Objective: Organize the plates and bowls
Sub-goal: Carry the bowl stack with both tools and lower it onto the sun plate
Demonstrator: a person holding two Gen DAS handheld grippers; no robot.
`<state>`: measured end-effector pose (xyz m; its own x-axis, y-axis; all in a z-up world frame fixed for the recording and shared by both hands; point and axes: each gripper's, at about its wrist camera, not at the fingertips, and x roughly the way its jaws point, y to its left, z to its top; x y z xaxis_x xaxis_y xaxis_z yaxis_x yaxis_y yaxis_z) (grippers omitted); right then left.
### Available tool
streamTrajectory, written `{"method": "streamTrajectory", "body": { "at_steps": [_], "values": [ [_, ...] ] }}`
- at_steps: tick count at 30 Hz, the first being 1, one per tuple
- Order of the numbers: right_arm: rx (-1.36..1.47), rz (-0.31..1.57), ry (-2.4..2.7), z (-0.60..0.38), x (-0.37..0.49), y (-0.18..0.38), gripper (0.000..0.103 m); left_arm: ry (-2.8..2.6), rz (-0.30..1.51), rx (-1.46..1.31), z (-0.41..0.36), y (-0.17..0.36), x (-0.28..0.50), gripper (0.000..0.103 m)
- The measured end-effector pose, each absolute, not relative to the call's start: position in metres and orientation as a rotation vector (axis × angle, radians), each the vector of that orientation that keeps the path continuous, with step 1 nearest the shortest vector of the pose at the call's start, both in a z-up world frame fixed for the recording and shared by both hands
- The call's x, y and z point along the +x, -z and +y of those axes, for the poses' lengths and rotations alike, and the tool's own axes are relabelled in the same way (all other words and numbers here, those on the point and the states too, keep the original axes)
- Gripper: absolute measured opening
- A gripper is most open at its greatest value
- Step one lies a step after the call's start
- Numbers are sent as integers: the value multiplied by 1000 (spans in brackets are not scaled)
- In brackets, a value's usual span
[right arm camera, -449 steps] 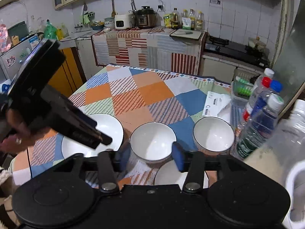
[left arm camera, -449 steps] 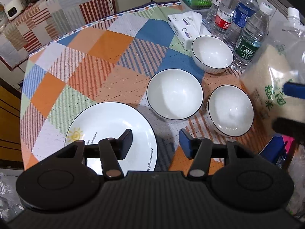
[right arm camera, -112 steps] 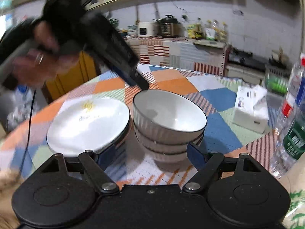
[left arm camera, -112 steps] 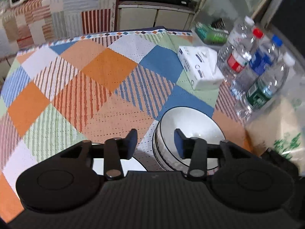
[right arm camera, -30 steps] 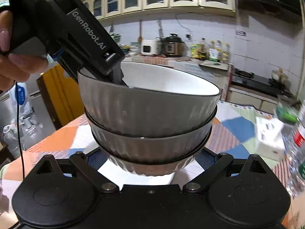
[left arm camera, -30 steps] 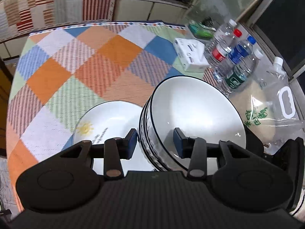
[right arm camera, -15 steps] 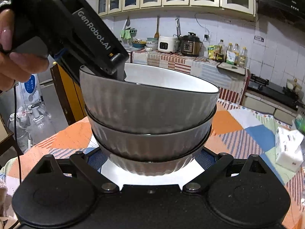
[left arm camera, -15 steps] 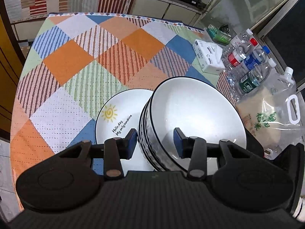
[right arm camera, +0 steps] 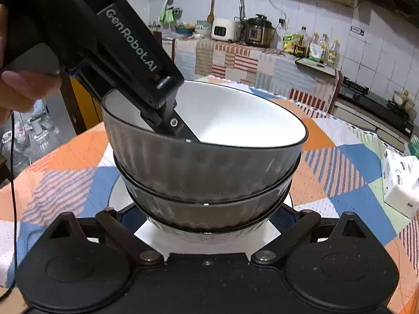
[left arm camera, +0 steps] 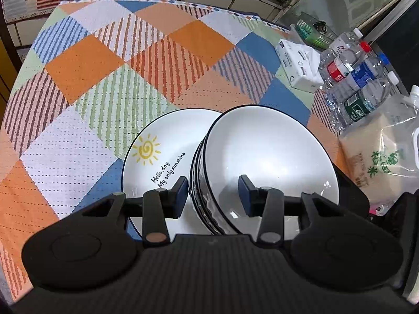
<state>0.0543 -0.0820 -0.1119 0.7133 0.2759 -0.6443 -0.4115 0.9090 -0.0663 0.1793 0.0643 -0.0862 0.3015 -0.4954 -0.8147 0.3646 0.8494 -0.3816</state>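
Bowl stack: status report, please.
Left claw shut on bowl stack rim. Right claw cradling its base. Stack above sun plate. Nothing in the way.

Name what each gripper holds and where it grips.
Both hold the stack of bowls: left gripper straddles the rim wall, one finger inside; right gripper cradles the bottom bowl's base sides.

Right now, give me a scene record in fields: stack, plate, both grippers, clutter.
stack: three nested white bowls, above the plate
plate: sun-print plate on checked tablecloth
left gripper: fingers straddle the stack's rim, one inside the top bowl
right gripper: cradles the bottom bowl
clutter: tissue box, water bottles, rice bag
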Motion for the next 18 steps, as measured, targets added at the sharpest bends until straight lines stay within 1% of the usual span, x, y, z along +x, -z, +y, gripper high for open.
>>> {"method": "streamTrajectory", "body": {
  "at_steps": [7, 14, 18],
  "values": [
    [-198, 727, -381, -82, 66, 126, 99, 550, 1137, -106, 60, 103, 185, 40],
    [-204, 737, -359, -78, 66, 136, 99, 537, 1096, -67, 57, 109, 179, 40],
    [-162, 742, -355, -82, 69, 137, 99, 533, 1057, -54, 55, 110, 174, 40]
  ]
}}
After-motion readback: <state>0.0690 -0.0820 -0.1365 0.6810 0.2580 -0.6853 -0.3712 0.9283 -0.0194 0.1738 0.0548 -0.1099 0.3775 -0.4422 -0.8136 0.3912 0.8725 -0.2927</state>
